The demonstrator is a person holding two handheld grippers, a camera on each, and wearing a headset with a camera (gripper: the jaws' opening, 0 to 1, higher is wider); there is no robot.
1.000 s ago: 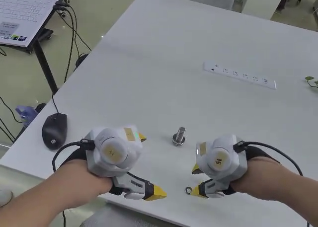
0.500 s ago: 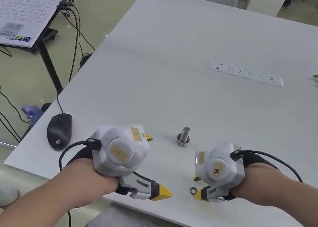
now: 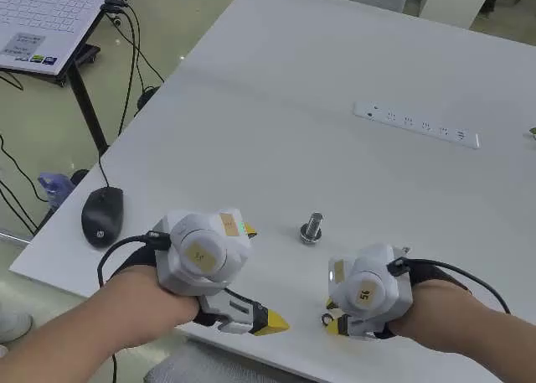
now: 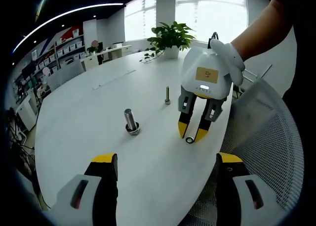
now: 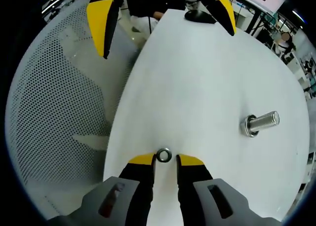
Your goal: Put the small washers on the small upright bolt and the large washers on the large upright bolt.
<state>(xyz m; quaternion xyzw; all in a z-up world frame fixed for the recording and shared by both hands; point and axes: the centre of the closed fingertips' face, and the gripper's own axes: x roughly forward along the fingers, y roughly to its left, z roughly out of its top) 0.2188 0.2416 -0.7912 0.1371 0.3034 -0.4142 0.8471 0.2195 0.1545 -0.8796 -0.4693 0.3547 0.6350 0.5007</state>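
Since a second ago the right tongs point(image 3: 332, 316) have drawn back a little toward the near edge of the bench point(image 3: 293, 106), while the small washer point(image 3: 326, 319) has kept its place (the headset has shifted too, so the whole scene sits differently). That washer lies flat at the near edge, between the yellow tips of the right tongs, which stand only a narrow gap apart. In the right gripper view point(image 5: 165, 160) a sliver of bench shows beside the washer point(image 5: 163, 155), so it is bracketed, not clamped. The left gripper view shows the same: tips point(image 4: 191, 133) pointing down at the washer point(image 4: 189, 139).

Left of them, also at the near edge, the left tongs point(image 3: 259, 276) are held wide apart with nothing between them point(image 4: 165, 159).

Farther in, between the two hands, the large upright bolt point(image 3: 311, 229) stands on its head point(image 4: 131, 121) point(image 5: 259, 123). Beyond it the small upright bolt point(image 4: 168, 96) stands well apart.

A mouse point(image 3: 102, 216) lies by the left edge, and a power strip point(image 3: 416, 124) lies toward the far right.
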